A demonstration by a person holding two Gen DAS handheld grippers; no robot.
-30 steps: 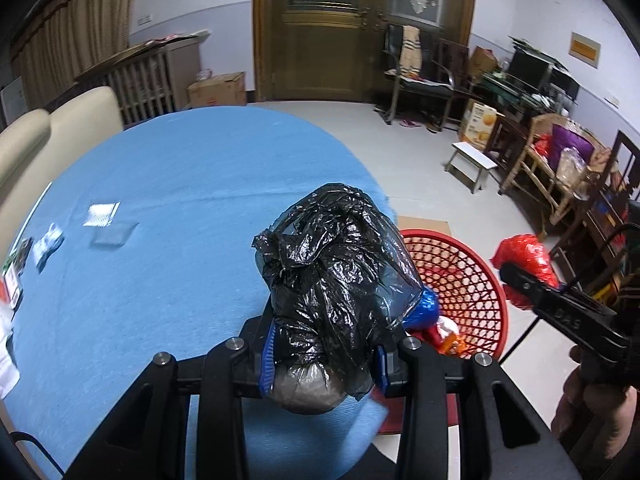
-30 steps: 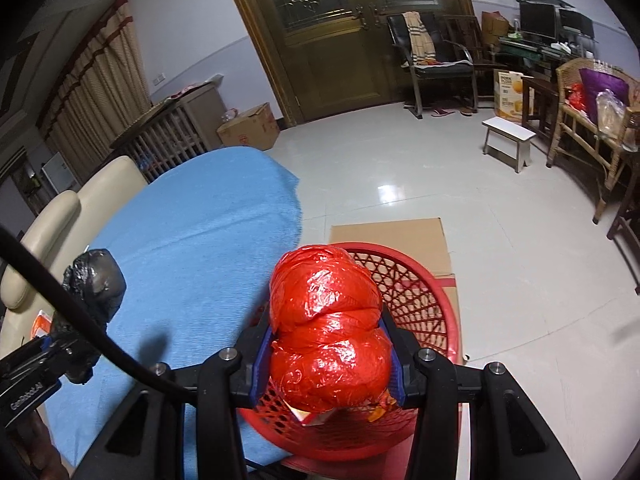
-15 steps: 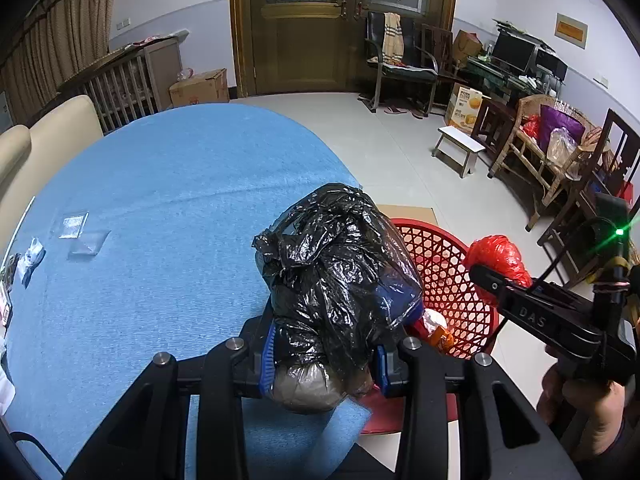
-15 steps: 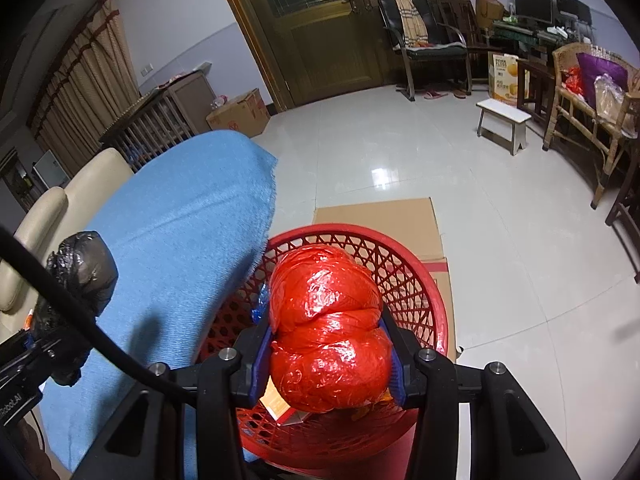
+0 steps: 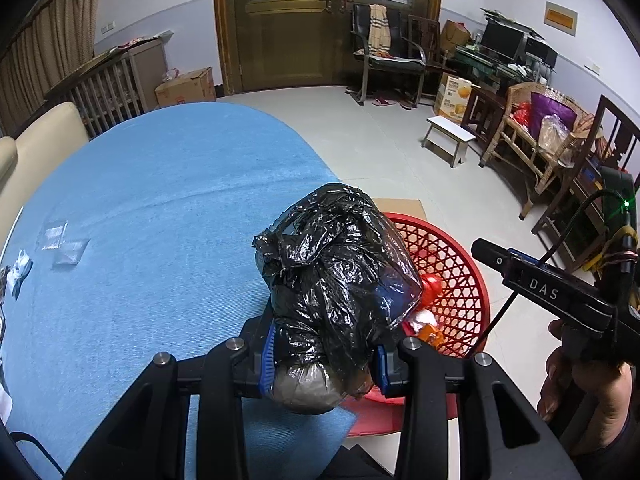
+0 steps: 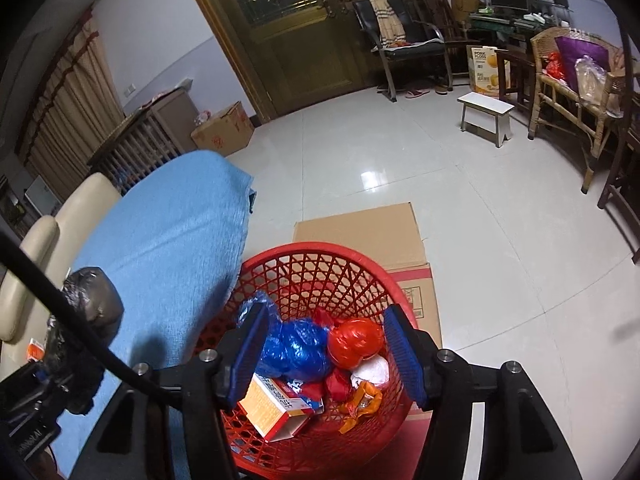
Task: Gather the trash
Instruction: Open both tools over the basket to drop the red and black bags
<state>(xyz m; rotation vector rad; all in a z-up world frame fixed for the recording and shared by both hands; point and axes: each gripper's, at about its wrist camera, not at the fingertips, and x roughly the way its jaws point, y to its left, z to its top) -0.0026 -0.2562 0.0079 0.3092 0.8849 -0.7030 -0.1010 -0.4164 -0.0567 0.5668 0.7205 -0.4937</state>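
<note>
My left gripper (image 5: 324,356) is shut on a knotted black trash bag (image 5: 336,264), held above the edge of the blue-covered table (image 5: 160,216) next to the red mesh basket (image 5: 460,248). The same black trash bag (image 6: 94,300) appears at the left of the right wrist view. My right gripper (image 6: 326,344) hangs over the red mesh basket (image 6: 320,252) with its jaws opening and nothing between the pads. The red trash bag (image 6: 354,340) lies inside the basket beside a blue bag (image 6: 296,348), a small carton (image 6: 276,404) and wrappers.
Small clear plastic wrappers (image 5: 64,240) and paper scraps lie on the table's left part. Flattened cardboard (image 6: 360,232) lies on the tiled floor under the basket. A white stool (image 6: 486,118), wicker chairs (image 5: 536,140) and a cream sofa (image 6: 52,240) surround the area.
The right gripper's jaws have parted and the red bag has dropped from them into the basket. Both grippers have shifted towards the basket; the left still holds the black bag.
</note>
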